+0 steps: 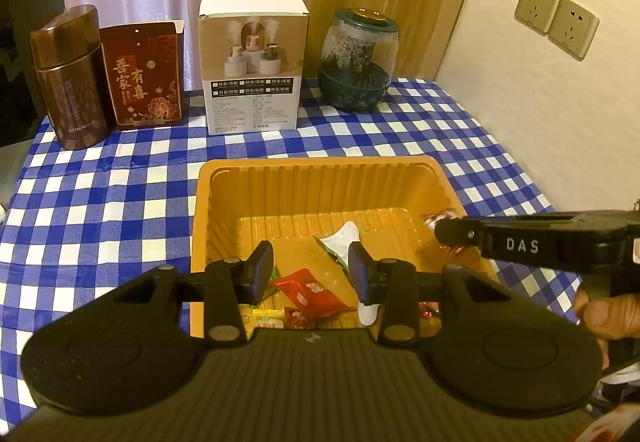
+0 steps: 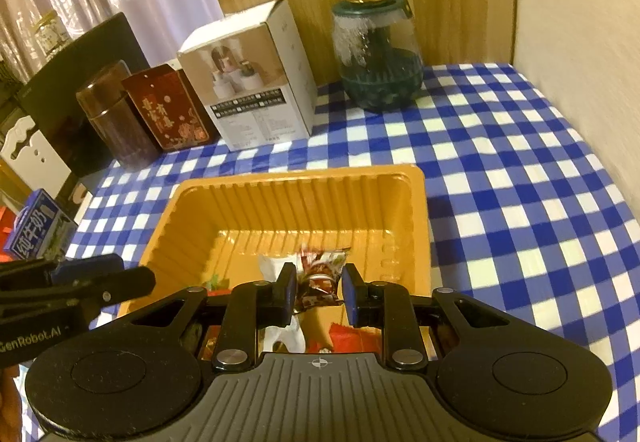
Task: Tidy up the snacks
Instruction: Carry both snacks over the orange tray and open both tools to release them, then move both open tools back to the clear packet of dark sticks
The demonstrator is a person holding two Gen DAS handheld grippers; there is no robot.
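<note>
Right tool [image 2: 319,292]: narrowed round brown snack [image 2: 320,274], not seen clamped; held over tray [image 2: 420,226], right side. Left tool [image 1: 311,272]: wide, empty, above red snack [image 1: 308,294] at tray's near edge.

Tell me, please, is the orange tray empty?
No. The orange tray holds several wrapped snacks, including a red packet and a white one.

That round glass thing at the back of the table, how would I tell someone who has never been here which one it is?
Start at the blue-and-white checked tablecloth and look along the row of containers at its far edge, against the wooden panel. Last on the right, beside the white carton, stands the glass jar. It alone is rounded and see-through, with a dark green base and lid.
</note>
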